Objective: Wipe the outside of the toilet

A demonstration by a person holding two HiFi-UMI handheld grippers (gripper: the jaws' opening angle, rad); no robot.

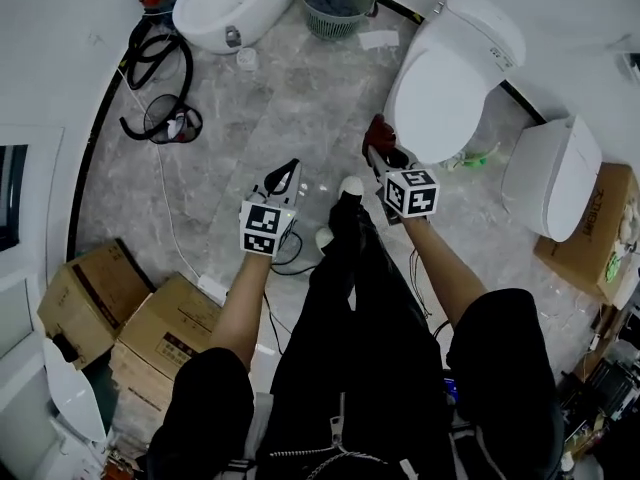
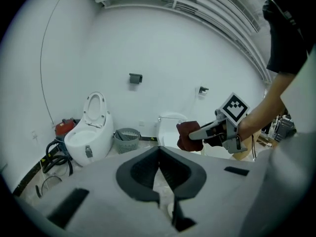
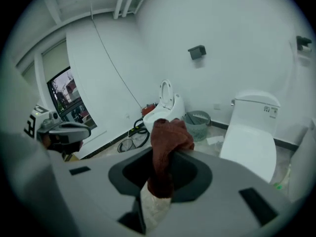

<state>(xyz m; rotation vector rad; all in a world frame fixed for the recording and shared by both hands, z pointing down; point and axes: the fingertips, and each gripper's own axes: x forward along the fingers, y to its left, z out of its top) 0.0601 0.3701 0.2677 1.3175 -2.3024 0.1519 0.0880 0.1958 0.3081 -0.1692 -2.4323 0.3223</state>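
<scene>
Right gripper (image 3: 165,156) jaws clamped on dark-red rag (image 3: 168,130), bunched over the tips. White toilet (image 3: 253,144), lid down, sits ahead-right of them. Left gripper (image 2: 158,149) jaws closed tip to tip.

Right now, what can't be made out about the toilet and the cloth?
Whether the cloth touches the toilet: head view, the right claw overlaps that spot.
The toilet's base: head view, hidden beneath its own bowl.
Print on the tank label: right gripper view, too small.
</scene>
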